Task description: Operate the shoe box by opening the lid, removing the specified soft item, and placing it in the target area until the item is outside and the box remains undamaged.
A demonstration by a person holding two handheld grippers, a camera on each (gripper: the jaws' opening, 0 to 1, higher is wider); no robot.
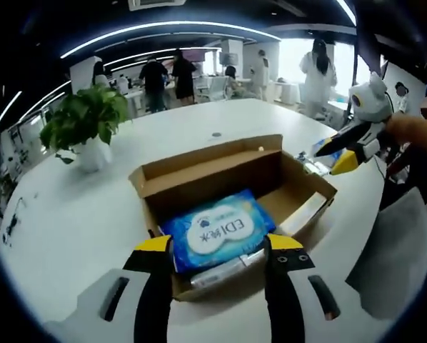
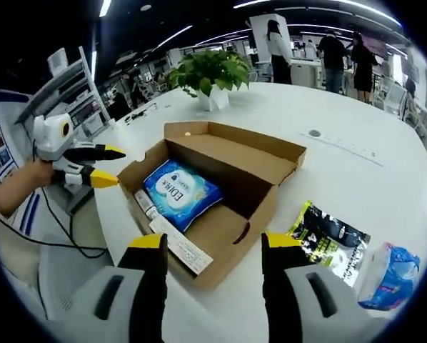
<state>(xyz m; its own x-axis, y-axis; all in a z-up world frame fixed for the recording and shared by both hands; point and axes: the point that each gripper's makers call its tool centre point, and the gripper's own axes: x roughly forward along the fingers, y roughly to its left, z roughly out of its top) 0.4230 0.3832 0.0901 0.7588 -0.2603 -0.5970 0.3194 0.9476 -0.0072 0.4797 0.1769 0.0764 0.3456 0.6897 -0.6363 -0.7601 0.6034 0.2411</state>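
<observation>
An open cardboard shoe box (image 1: 199, 168) lies on the white table (image 1: 71, 214), its flaps folded out. Inside lies a soft blue pack of wipes (image 1: 217, 232) beside a white strip-like packet (image 1: 217, 271). My left gripper (image 1: 219, 246) is open, short of the box and looking along it, with nothing between its jaws. In the right gripper view the box (image 2: 270, 153) and blue pack (image 2: 179, 191) sit just beyond my open right gripper (image 2: 213, 243). The left gripper (image 2: 103, 166) hovers off the box's left end, held by a hand. The right gripper (image 1: 338, 153) hangs past the box's right side.
A potted plant (image 1: 85, 118) stands on the table behind the box. A black packet (image 2: 328, 232) and a blue-white tissue pack (image 2: 388, 275) lie on the table right of the box. A grey chair (image 1: 395, 250) stands at the table's edge. Several people stand far behind.
</observation>
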